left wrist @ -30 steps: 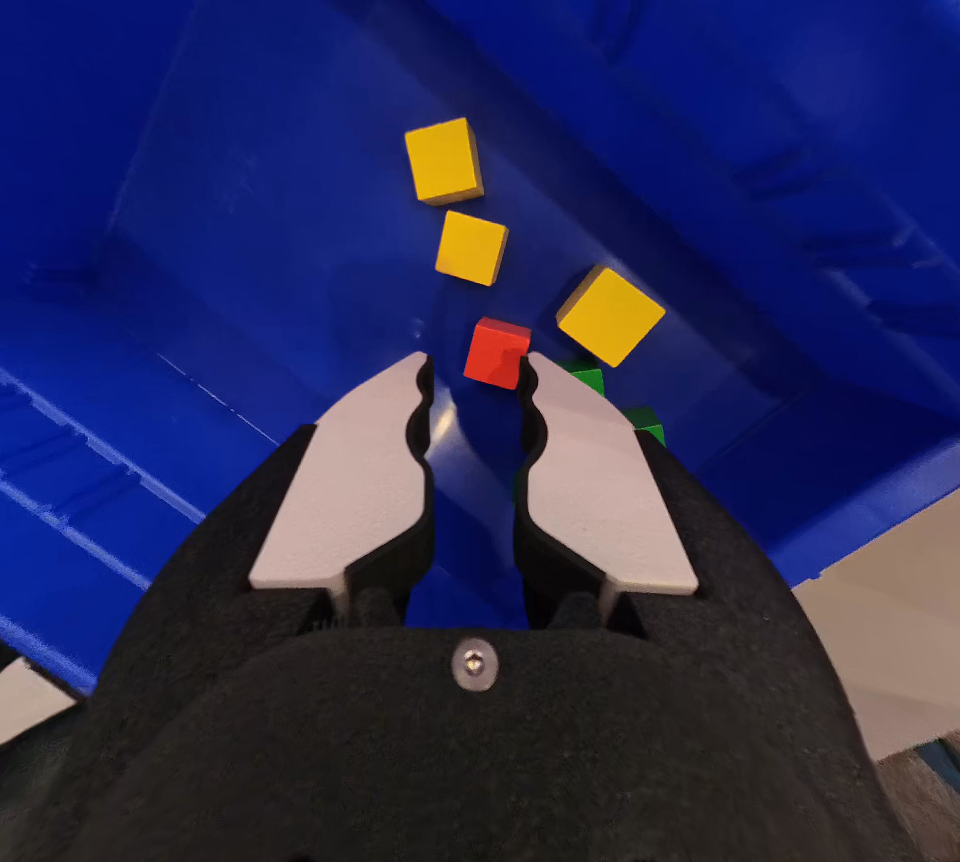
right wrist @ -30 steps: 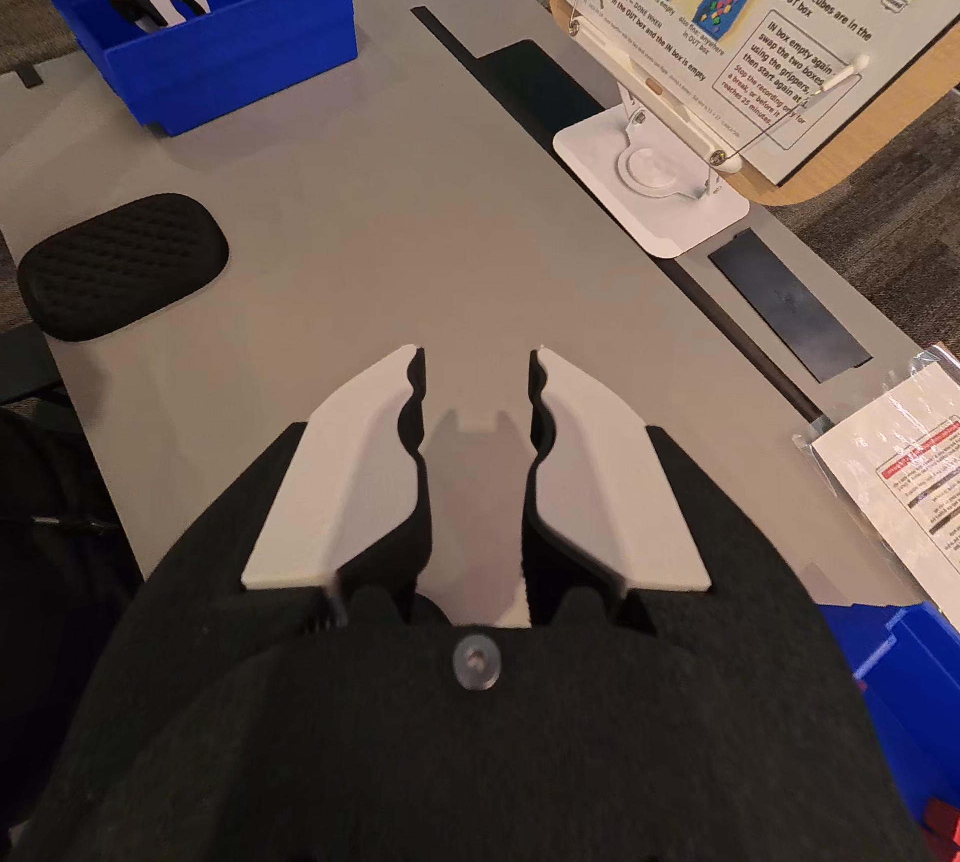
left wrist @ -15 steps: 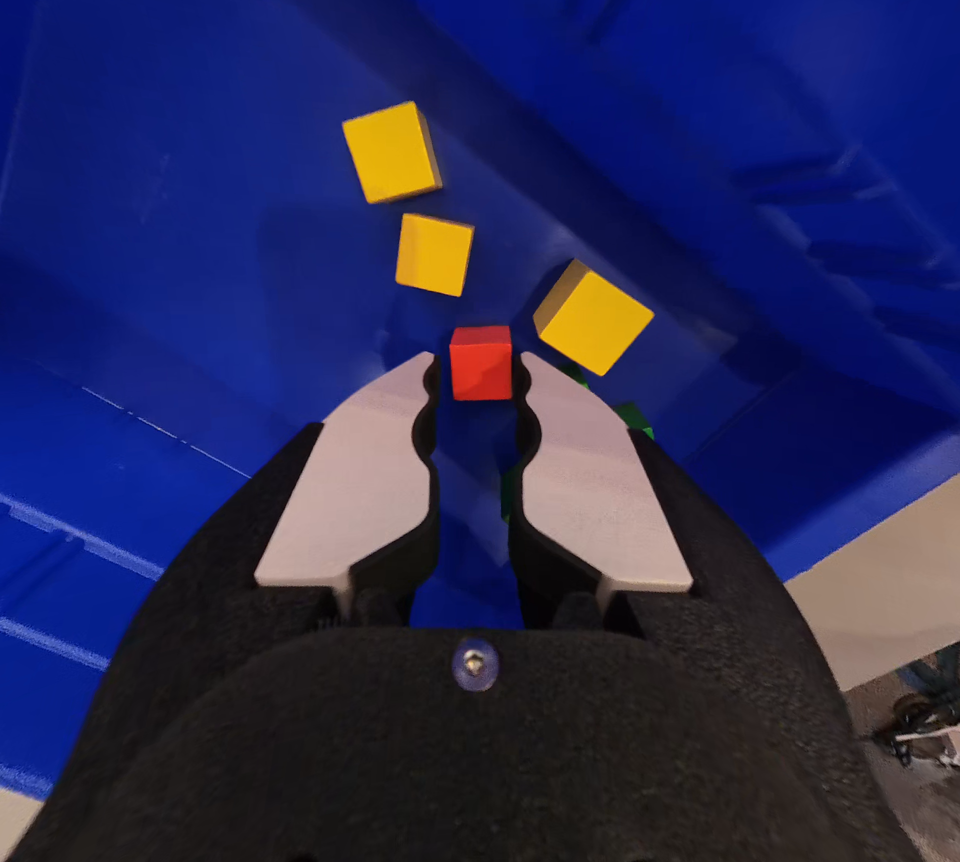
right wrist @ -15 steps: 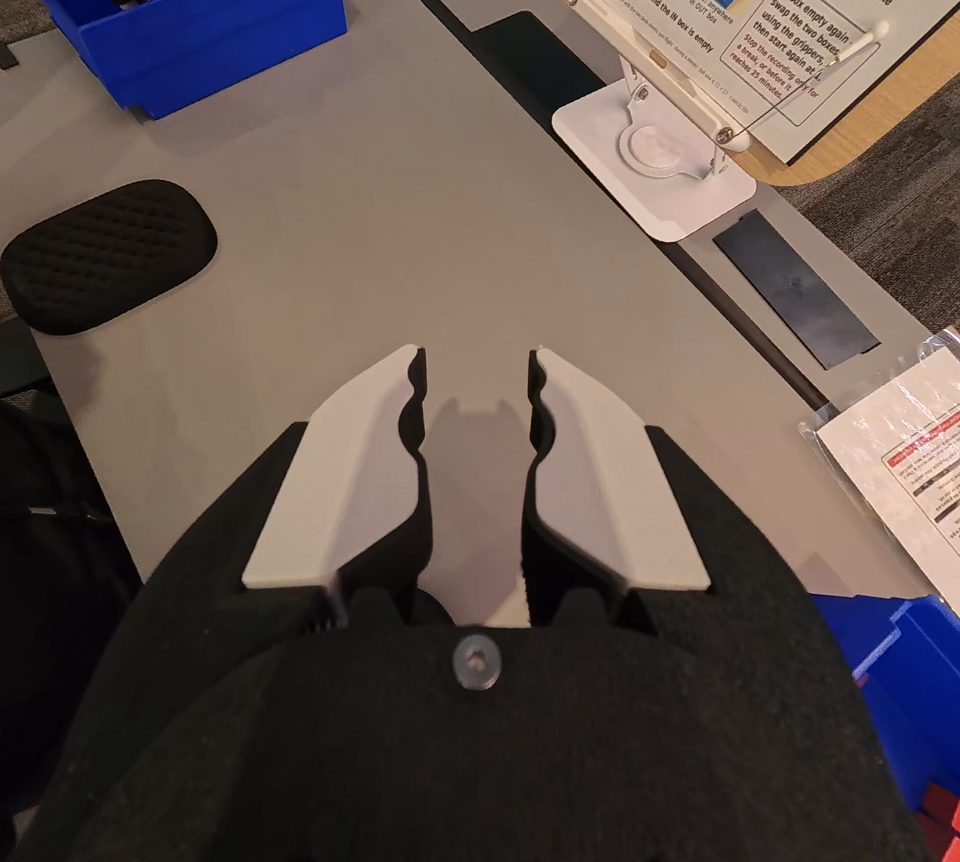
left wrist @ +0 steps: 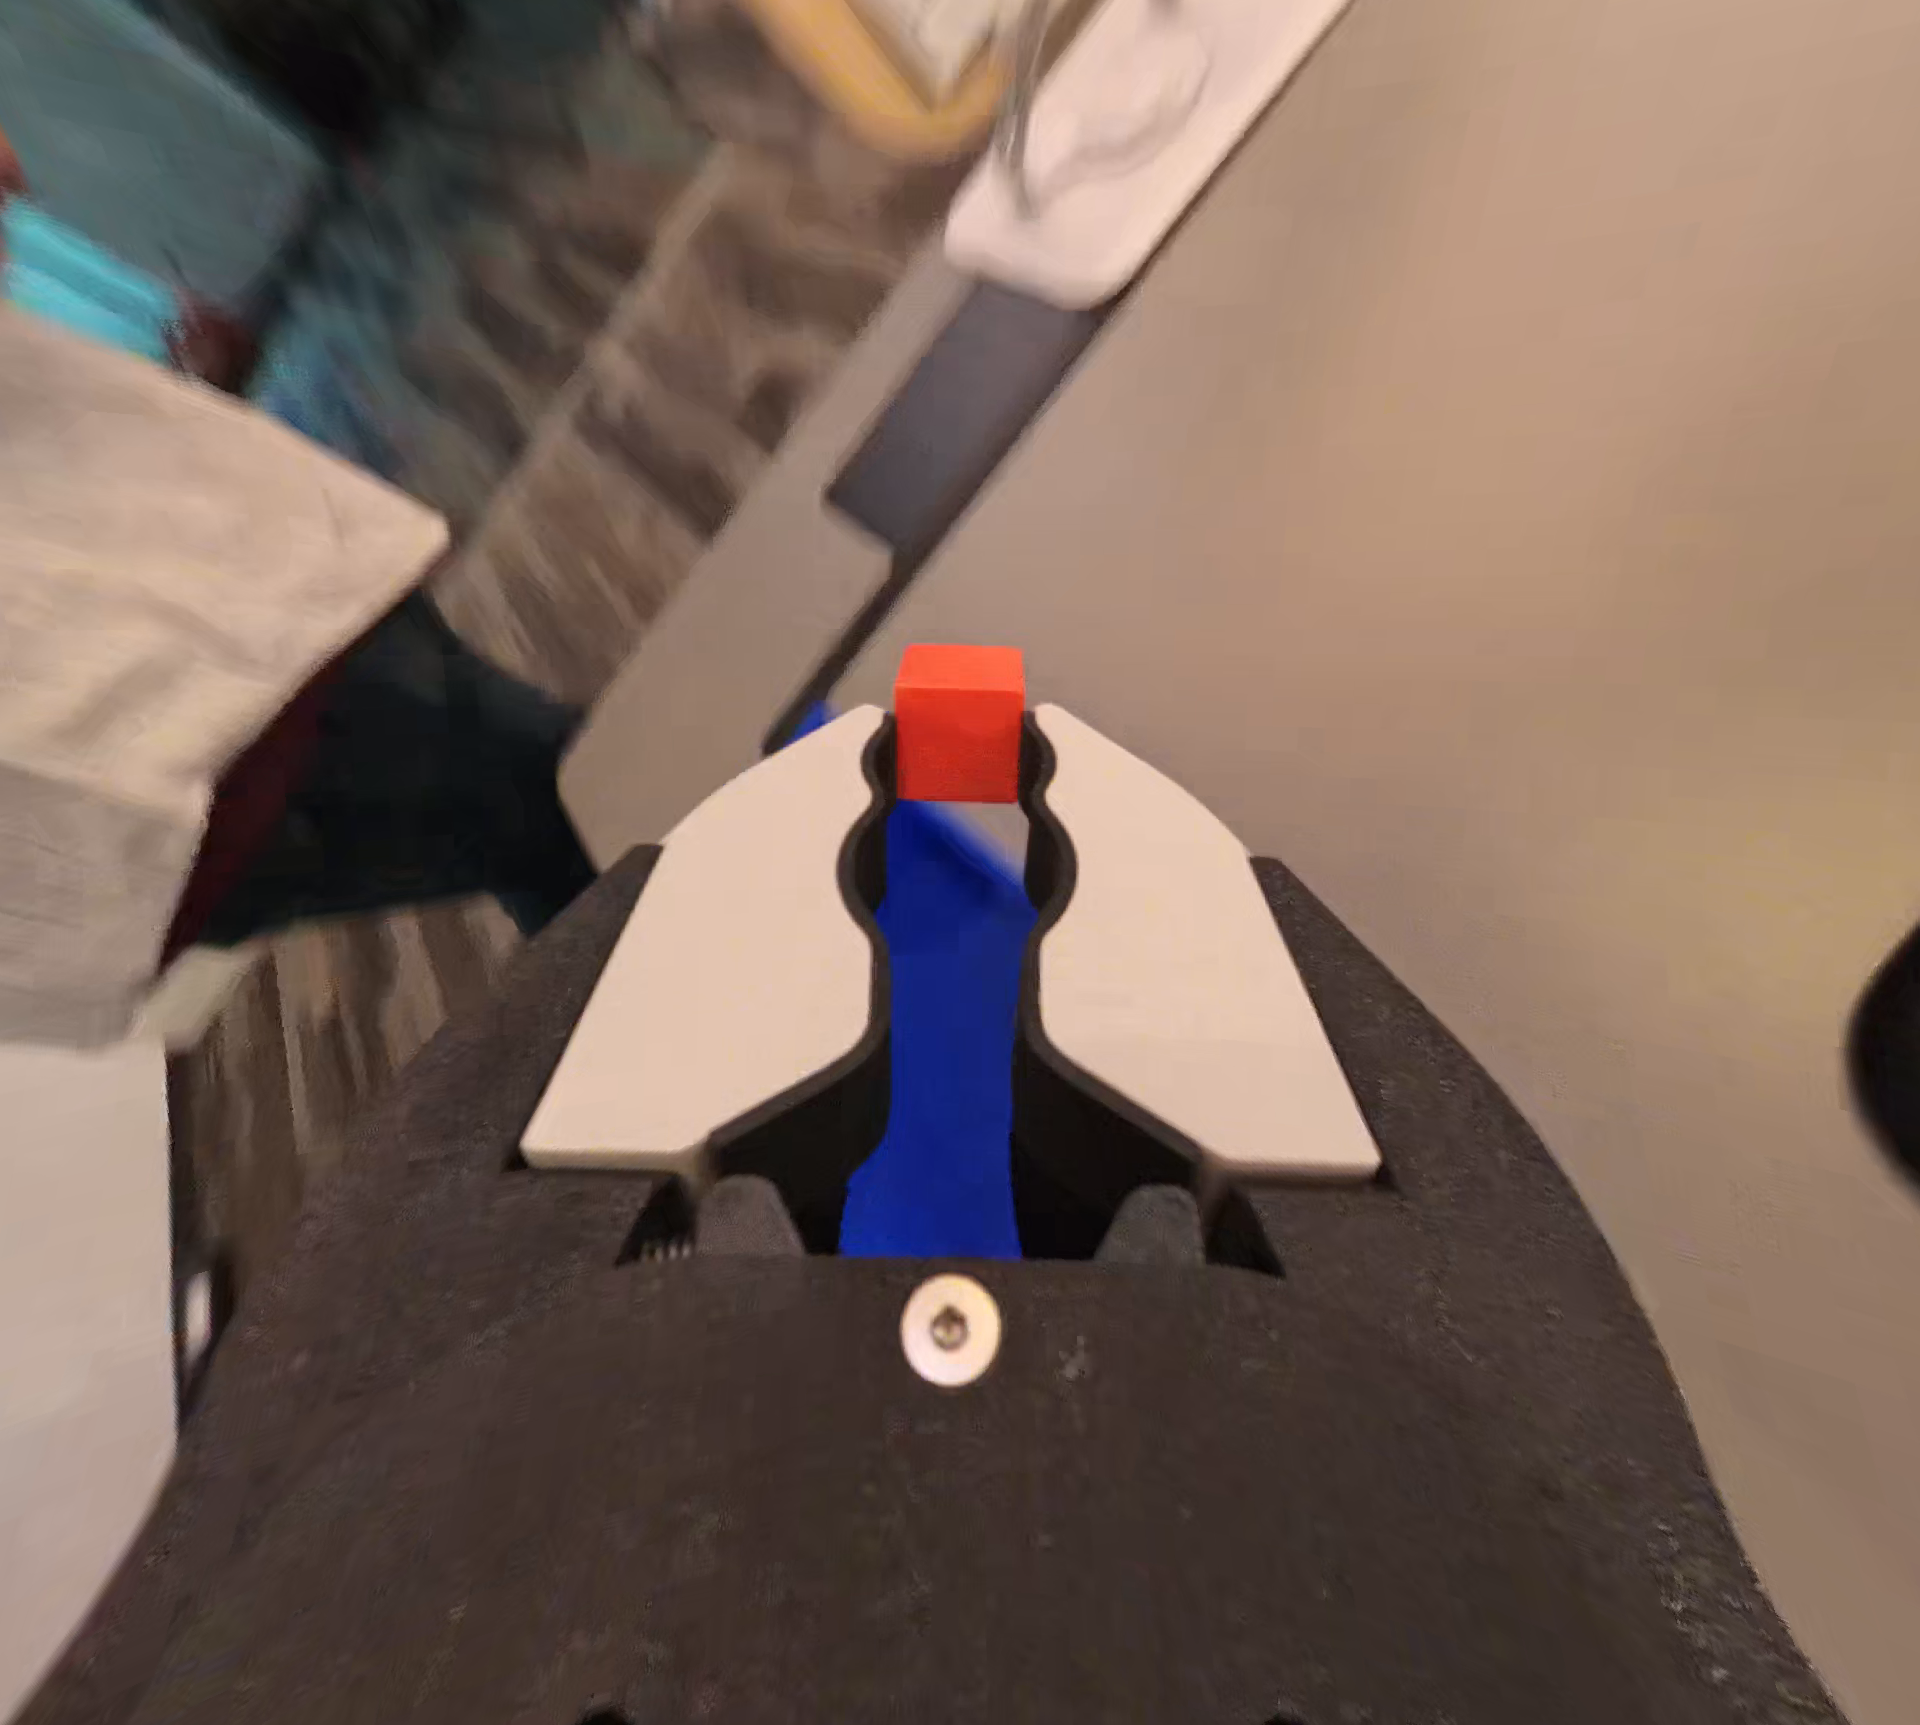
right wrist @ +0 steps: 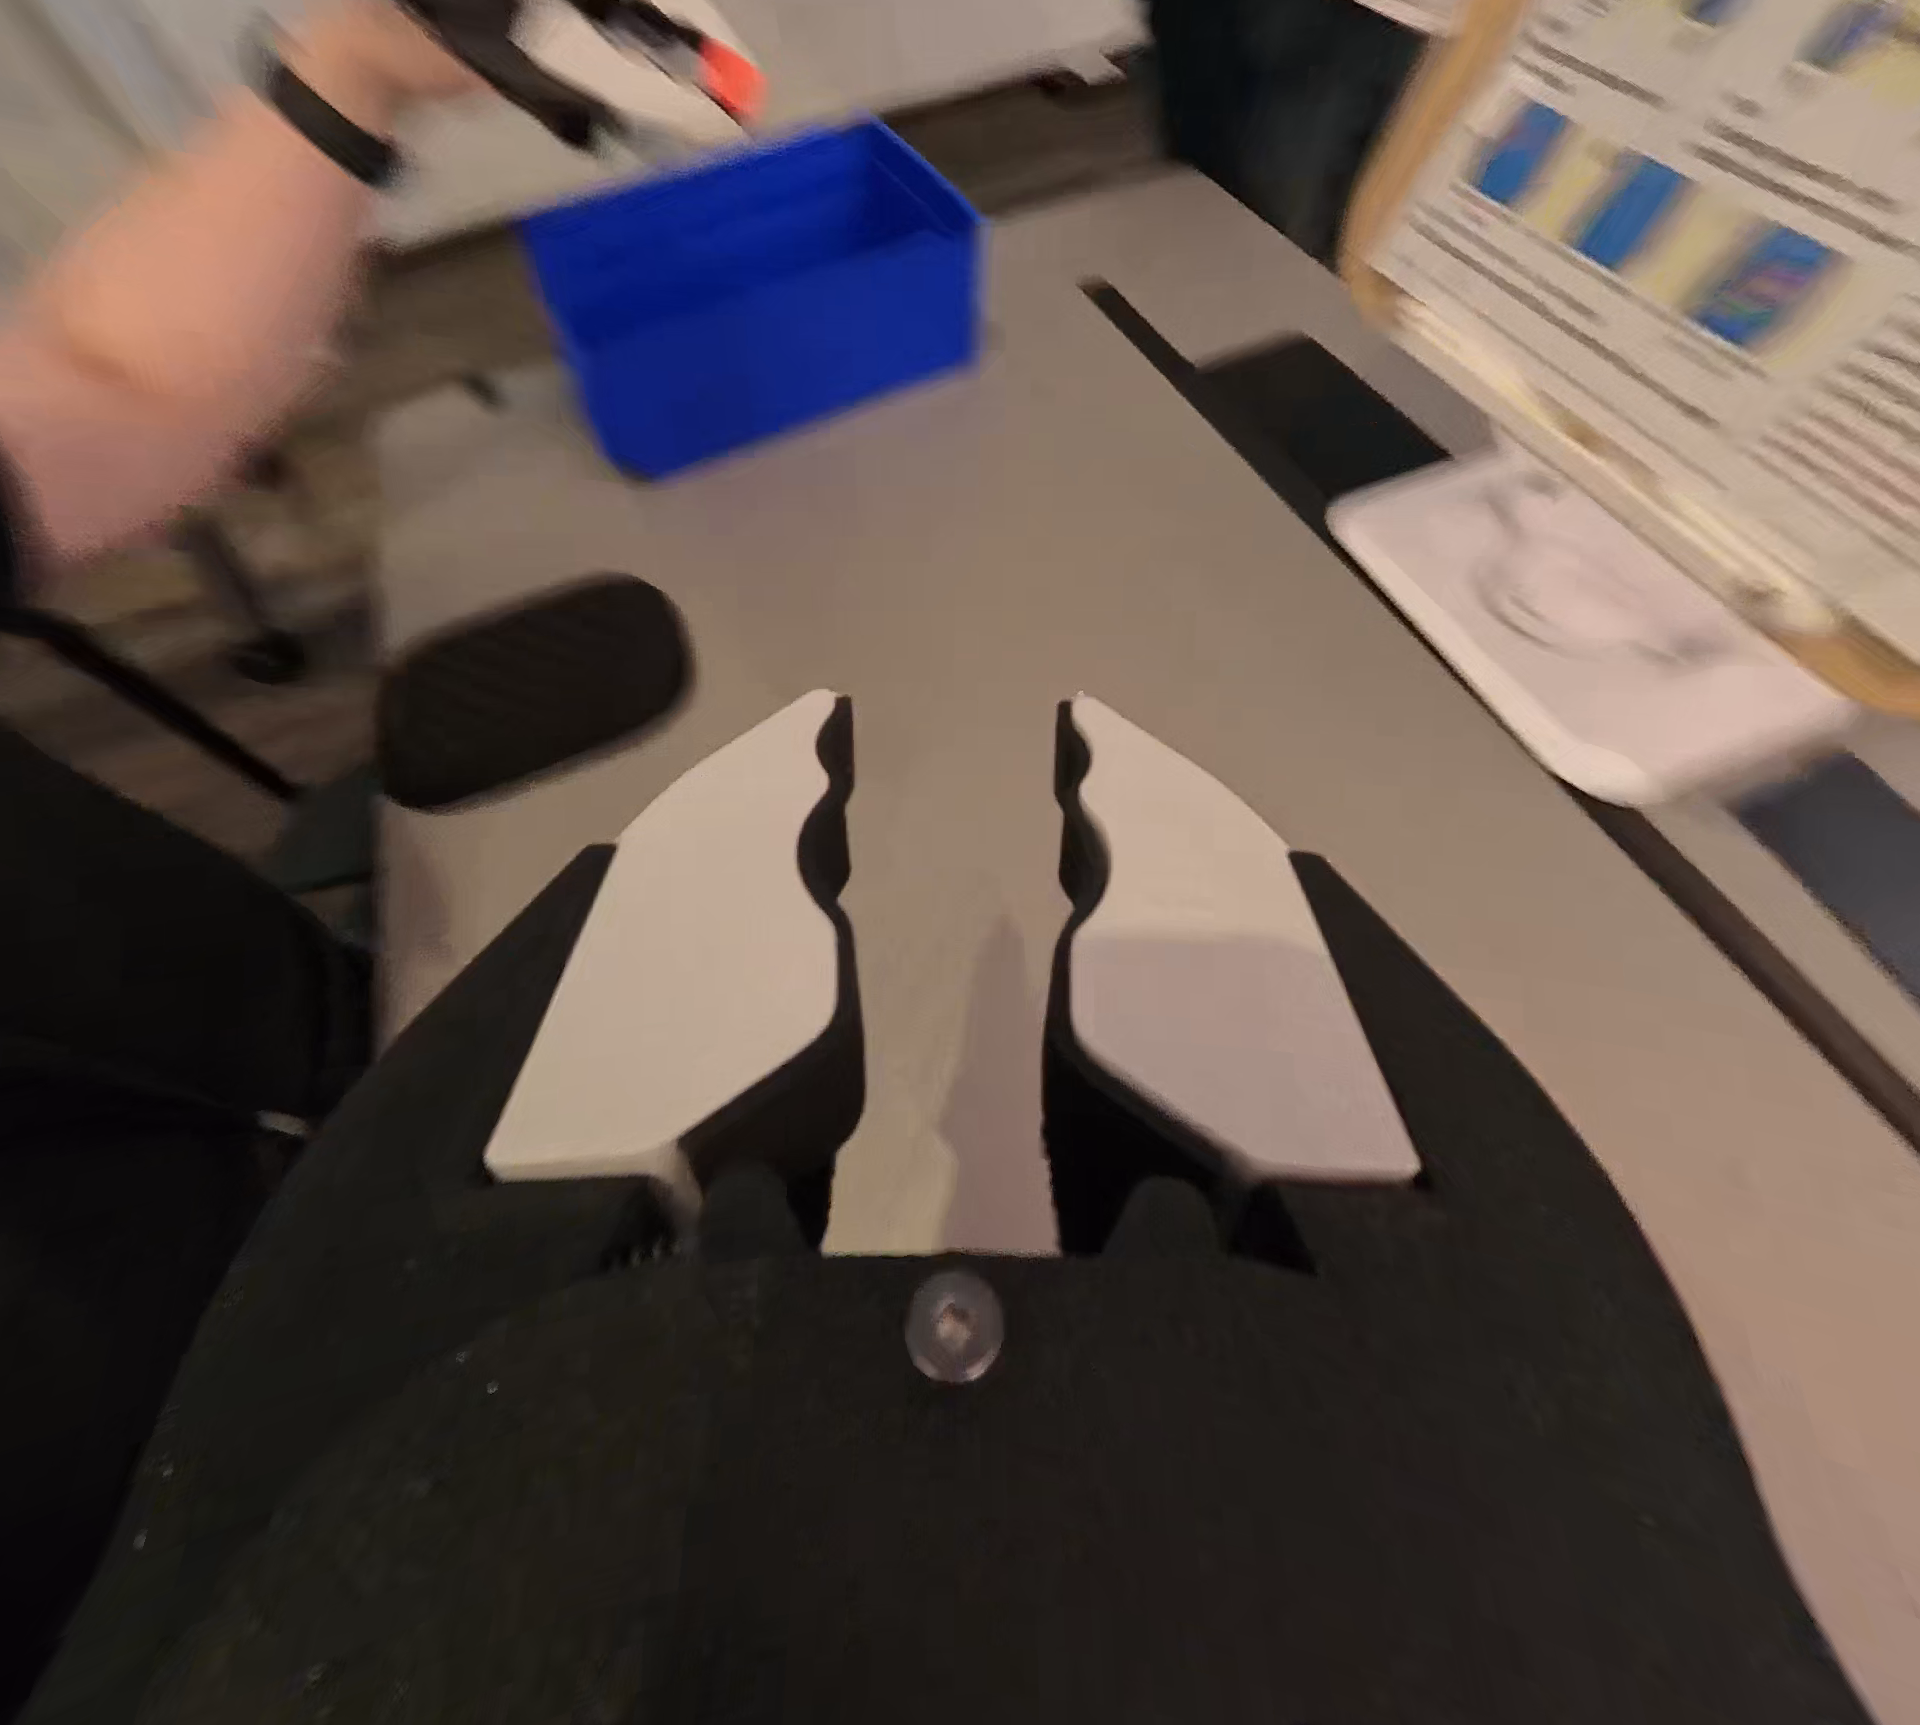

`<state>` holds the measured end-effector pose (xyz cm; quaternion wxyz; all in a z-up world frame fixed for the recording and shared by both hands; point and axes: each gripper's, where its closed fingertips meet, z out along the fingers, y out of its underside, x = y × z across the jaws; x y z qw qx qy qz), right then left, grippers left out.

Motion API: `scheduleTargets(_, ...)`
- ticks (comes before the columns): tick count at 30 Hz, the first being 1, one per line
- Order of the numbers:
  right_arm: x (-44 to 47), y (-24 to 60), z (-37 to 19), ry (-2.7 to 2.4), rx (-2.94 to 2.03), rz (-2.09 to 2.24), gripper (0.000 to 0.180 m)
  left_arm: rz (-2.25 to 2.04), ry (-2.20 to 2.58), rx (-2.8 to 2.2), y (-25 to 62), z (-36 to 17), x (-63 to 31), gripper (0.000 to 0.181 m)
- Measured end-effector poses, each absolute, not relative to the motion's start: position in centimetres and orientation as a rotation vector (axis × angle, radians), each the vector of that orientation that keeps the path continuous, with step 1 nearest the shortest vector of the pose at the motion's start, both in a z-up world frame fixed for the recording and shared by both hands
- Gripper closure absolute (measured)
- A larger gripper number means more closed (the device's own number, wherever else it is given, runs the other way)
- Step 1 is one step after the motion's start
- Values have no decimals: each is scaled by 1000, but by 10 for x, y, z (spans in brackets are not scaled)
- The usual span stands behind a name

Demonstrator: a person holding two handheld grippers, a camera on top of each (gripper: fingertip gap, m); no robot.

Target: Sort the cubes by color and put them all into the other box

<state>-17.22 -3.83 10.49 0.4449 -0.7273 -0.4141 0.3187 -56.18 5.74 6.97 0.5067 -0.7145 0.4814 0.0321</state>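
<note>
My left gripper (left wrist: 958, 719) is shut on a red cube (left wrist: 958, 725) held at its fingertips, lifted above the blue box, of which a strip (left wrist: 940, 1031) shows between the fingers. In the right wrist view the left gripper (right wrist: 717, 70) hangs in the air above the blue box (right wrist: 758, 293) with the red cube (right wrist: 732, 80) in its tips. My right gripper (right wrist: 954, 719) is open and empty above the grey table (right wrist: 1039, 553). The box's contents are hidden. Both views are blurred.
A black padded rest (right wrist: 530, 688) lies on the table left of my right gripper. An instruction board (right wrist: 1683, 221) on a white stand (right wrist: 1558, 626) stands at the right. A person's forearm (right wrist: 156, 304) holds the left gripper. The board and stand also show in the left wrist view (left wrist: 1122, 106).
My left gripper closed on the red cube and lifted it out of the blue box, swinging up toward the table. My right gripper tilted up and stayed open.
</note>
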Motion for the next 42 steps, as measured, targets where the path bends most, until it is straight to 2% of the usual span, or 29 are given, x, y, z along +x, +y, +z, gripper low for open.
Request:
scheduleTargets(3,-220,-43,113,-1025,-1672,1141,143,-83,1213,-1450,29,92,-462,159)
scheduleTargets(6,-249,-45,103,-1035,-1643,1313,138,-249,1268,-1236,-2,96,-373,159)
scheduleTargets(11,-261,-39,100,-889,-1656,1521,130,-413,1335,-1025,-34,98,-285,159)
scheduleTargets(19,-263,-52,108,-846,-1611,1820,132,-502,1378,-933,-46,109,-246,159)
scheduleTargets(24,-263,-54,110,-848,-1574,1912,157,-507,1395,-921,-47,107,-240,159)
scheduleTargets(28,-261,-53,108,-851,-1571,1938,158,-527,1358,-962,-45,104,-241,157)
scheduleTargets(30,-257,-51,108,-853,-1587,1930,158,-518,1305,-977,-44,107,-245,150)
scheduleTargets(34,-210,-53,138,-856,-1577,1741,158,-496,1263,-1029,-49,102,-270,142)
scheduleTargets(37,-115,-37,156,-751,-1705,1178,159,-418,1233,-1091,-50,90,-304,148)
scheduleTargets(40,57,5,110,-433,-2138,337,158,-314,1232,-1186,-47,74,-337,152)
scheduleTargets(42,158,10,62,-235,-2422,77,158,-276,1234,-1230,-47,66,-351,151)
